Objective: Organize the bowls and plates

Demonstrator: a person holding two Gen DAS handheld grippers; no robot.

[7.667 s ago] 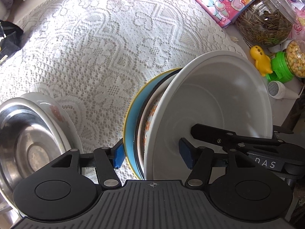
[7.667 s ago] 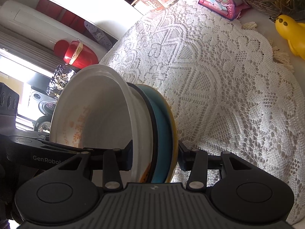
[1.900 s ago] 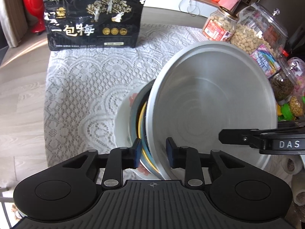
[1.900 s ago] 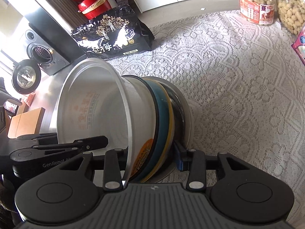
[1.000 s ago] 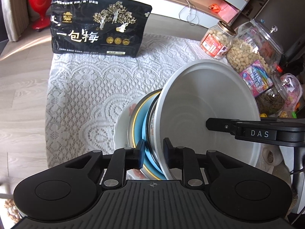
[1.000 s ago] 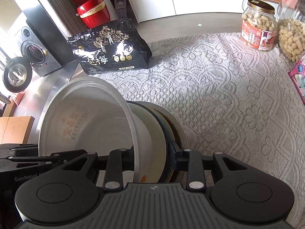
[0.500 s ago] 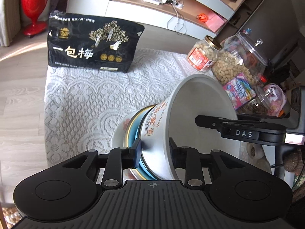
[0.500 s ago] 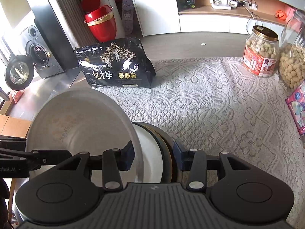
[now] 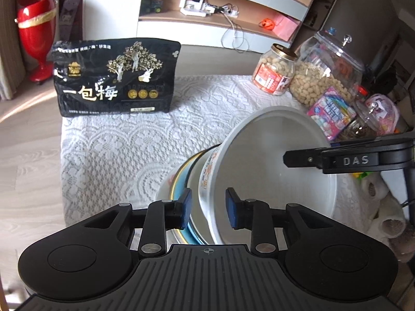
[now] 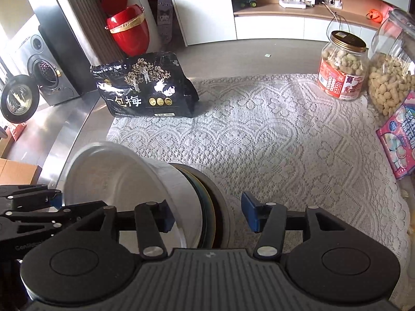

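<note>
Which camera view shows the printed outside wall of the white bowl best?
The left wrist view is best: the white bowl tips there, so the orange print on its outer wall faces the camera. In the right wrist view the same bowl shows mostly its plain inside and a bare white part of the wall, with no print visible.

white bowl [image 9: 275, 160] nested atop stacked plates [image 9: 181, 181], resting on lace cloth.

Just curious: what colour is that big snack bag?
Black, with gold trees, in the left wrist view: snack bag.

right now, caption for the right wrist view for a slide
Right gripper open astride the stacked bowls and plates on the lace tablecloth.
</note>
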